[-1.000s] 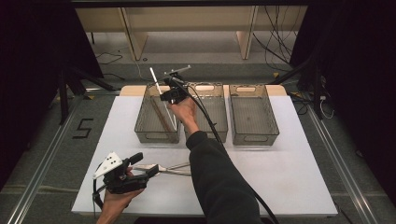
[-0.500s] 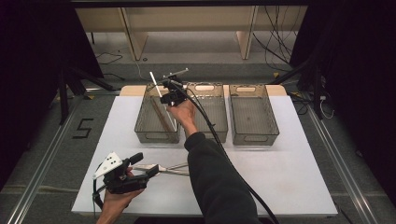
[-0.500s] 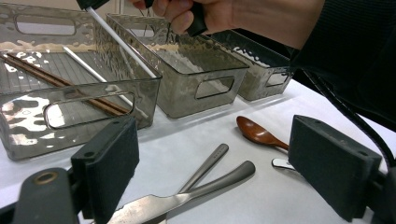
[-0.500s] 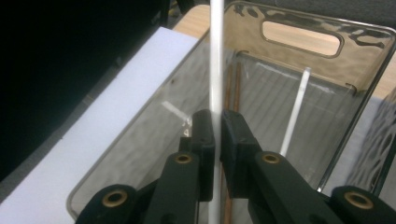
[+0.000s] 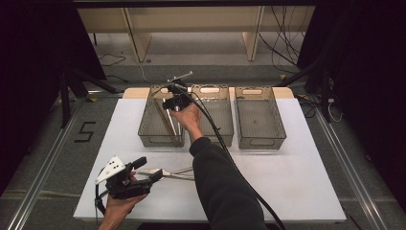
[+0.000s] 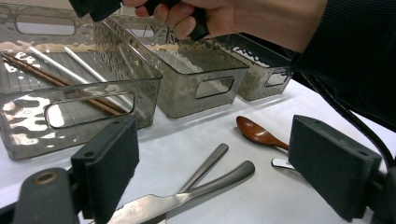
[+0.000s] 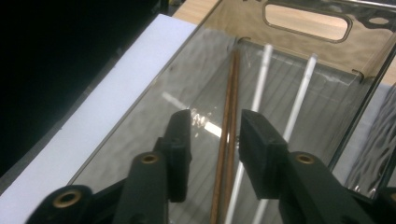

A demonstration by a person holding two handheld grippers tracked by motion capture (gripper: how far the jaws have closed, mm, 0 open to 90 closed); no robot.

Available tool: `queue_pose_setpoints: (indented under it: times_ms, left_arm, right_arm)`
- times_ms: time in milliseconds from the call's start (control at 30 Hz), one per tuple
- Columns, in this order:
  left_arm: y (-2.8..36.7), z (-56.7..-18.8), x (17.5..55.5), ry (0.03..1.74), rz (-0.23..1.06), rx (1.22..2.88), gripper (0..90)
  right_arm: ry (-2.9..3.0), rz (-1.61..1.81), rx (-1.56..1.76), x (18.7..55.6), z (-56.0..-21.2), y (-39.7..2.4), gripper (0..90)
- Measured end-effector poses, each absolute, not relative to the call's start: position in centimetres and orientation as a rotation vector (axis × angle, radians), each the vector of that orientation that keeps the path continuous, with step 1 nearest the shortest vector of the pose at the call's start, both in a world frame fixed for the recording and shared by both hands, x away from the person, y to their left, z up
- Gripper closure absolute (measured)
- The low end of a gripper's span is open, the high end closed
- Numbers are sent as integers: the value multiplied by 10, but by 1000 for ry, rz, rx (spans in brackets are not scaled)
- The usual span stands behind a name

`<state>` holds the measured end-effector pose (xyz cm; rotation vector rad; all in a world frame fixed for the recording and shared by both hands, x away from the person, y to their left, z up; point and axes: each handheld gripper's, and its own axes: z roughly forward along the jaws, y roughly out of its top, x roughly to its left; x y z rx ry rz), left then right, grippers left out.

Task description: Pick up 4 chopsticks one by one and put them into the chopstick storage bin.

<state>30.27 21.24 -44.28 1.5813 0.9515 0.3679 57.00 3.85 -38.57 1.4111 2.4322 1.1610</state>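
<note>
My right gripper (image 5: 171,102) hovers over the left clear bin (image 5: 143,130). Its jaws have just been opening and now stand apart with nothing pressed between them (image 7: 217,125). Below them a pair of brown chopsticks (image 7: 228,135) and two white chopsticks (image 7: 299,105) lie flat on the bin floor. My left gripper (image 5: 149,168) rests low at the table's front left, open wide (image 6: 219,154). A table knife (image 6: 154,205) and another metal handle (image 6: 208,163) lie on the table between its jaws, untouched. A brown wooden spoon (image 6: 257,133) lies just beyond.
Three clear bins stand in a row at the back of the white table (image 5: 297,182); the middle bin (image 5: 218,120) and the right bin (image 5: 258,117) look bare inside. My right arm's sleeve (image 5: 225,187) and its cable cross the table's middle.
The white chopstick that stuck up from my right gripper now lies in the left bin, and the right jaws have parted. The left gripper has stayed put.
</note>
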Motion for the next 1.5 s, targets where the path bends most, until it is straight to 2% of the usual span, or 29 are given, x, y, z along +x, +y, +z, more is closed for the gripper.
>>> queue_pose_setpoints:
  times_ms: [100, 433, 1133, 1500]
  left_arm:
    - [213, -443, 303, 952, 368, 1582, 159]
    - [212, -443, 303, 953, 373, 1586, 159]
    - [212, -444, 304, 961, 381, 1591, 159]
    - [212, -445, 304, 964, 383, 1597, 159]
  right_arm:
    - [2439, 1186, 1404, 567, -381, 34, 555]
    - [2498, 1193, 1299, 551, -363, 5, 451]
    - [2547, 1224, 1154, 489, -344, -56, 369]
    - [2582, 1174, 1135, 456, -354, -88, 360]
